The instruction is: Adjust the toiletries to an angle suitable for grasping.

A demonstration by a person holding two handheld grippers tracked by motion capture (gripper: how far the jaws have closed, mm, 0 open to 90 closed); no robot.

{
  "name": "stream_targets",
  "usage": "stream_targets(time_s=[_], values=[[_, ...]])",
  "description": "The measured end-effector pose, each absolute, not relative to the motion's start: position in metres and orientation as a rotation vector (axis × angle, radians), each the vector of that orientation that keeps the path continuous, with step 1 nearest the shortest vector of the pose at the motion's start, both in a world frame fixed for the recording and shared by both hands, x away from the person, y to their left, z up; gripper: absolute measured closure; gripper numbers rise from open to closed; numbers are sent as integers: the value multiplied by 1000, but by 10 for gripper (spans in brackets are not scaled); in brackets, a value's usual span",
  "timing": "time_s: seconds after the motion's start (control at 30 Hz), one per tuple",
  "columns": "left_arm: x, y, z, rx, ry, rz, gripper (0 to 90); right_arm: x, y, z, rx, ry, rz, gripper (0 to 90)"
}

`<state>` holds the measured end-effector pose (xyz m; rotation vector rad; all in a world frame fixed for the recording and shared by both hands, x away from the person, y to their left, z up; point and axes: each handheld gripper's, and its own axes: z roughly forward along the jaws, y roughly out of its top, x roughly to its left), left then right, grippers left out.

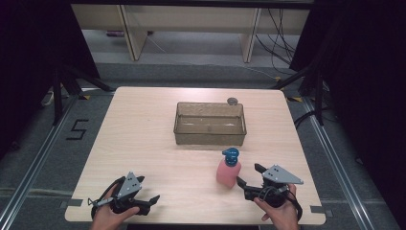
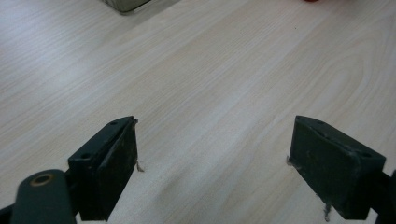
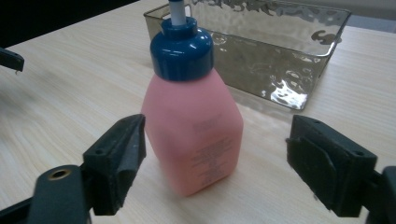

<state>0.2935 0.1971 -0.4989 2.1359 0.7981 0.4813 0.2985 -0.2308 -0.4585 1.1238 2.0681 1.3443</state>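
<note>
Pink pump bottle (image 3: 194,126) upright, dead ahead of my right gripper (image 3: 215,168), jaws wide, empty. Left gripper (image 2: 215,163) well apart, also wide, holding nothing.

We see a lab or test rig, not a home: a bare wood table (image 1: 143,143) w/ black curtains (image 1: 33,57) both sides, tripod legs (image 1: 64,84), loose cables (image 1: 280,36) on grey floor (image 1: 191,67), metal rails (image 1: 33,163), and a taped "5" (image 1: 77,129) marking the station.
</note>
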Motion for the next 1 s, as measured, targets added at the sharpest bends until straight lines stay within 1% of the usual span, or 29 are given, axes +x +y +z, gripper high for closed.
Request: stream_targets(time_s=[0.17, 0.2, 0.3, 0.53, 0.63, 0.87, 0.97, 1.0], values=[[293, 195, -500, 2094, 820, 470, 149, 303, -227, -457, 1054, 2083, 1344, 162], [293, 197, -499, 2134, 799, 481, 149, 303, -226, -457, 1073, 2086, 1367, 161], [294, 197, -499, 2132, 800, 482, 149, 305, -223, -456, 1056, 2108, 1356, 158], [293, 197, -499, 2131, 804, 478, 149, 309, -216, -455, 1039, 2119, 1352, 161], [294, 197, -499, 2132, 802, 481, 149, 313, -213, -455, 1000, 2117, 1367, 182], [294, 197, -499, 2131, 803, 475, 149, 318, -210, -454, 1000, 2119, 1386, 174], [294, 197, -499, 2132, 803, 480, 149, 322, -209, -454, 948, 2098, 1379, 174], [294, 197, -499, 2132, 801, 481, 149, 321, -207, -454, 989, 2113, 1393, 176]])
